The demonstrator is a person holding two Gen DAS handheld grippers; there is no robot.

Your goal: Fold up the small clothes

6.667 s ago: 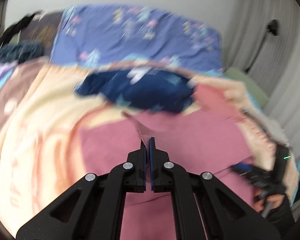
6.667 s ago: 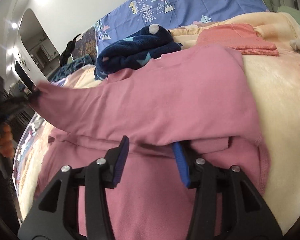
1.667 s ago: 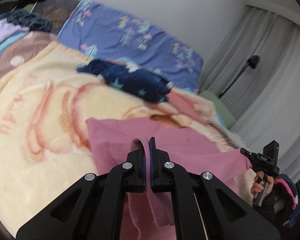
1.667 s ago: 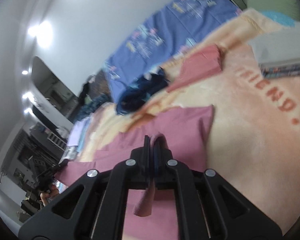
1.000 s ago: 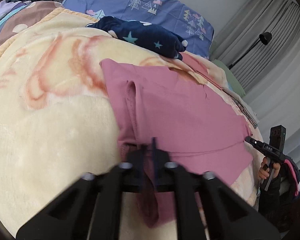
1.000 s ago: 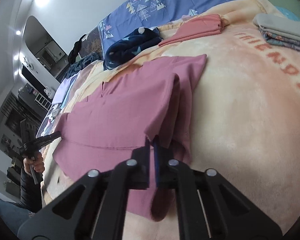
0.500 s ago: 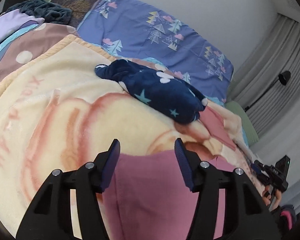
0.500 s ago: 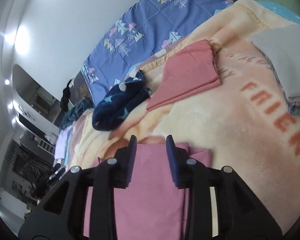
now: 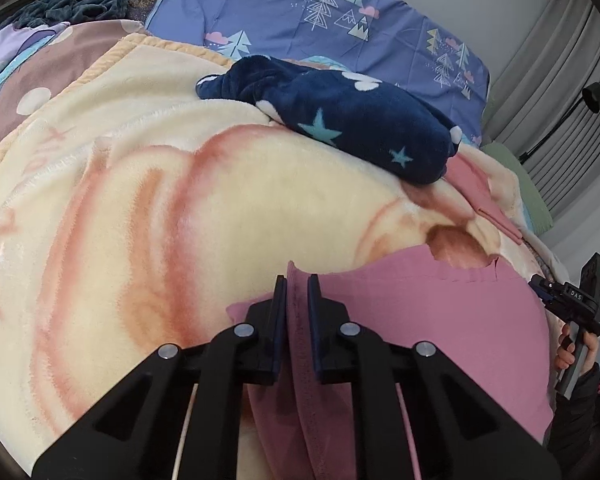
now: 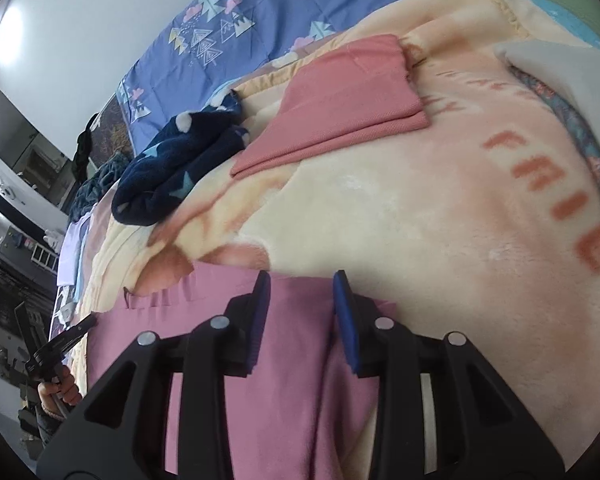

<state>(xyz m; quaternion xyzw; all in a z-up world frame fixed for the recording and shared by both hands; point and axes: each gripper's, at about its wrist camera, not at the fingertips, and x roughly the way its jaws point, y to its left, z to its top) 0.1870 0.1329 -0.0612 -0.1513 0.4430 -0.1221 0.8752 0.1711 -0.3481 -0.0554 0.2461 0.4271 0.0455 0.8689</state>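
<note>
Pink shirt (image 9: pixel 420 312) is spread on the blanket (image 9: pixel 160 200) at lower frame; its folded edge is pinched by the left gripper (image 9: pixel 297 284), while the right gripper (image 10: pixel 300 284) is held wide above it.

The pink garment (image 9: pixel 420 320) is thin matt cloth, smooth, with a stitched hem showing where a fold stands between the left gripper (image 9: pixel 297 294) pads. Both grippers are matt black plastic with small shiny metal screw heads; the right gripper (image 10: pixel 301 300) carries blue, rubbery-looking pads. The blanket (image 9: pixel 140 200) is thick plush fleece, fuzzy with a soft sheen. The navy star garment (image 9: pixel 340 120) near its far edge is fluffy fleece too. The folded salmon cloth (image 10: pixel 340 100) has a fine ribbed or knitted texture. The blue sheet (image 9: pixel 340 20) is flat, smooth woven cotton-like cloth.
</note>
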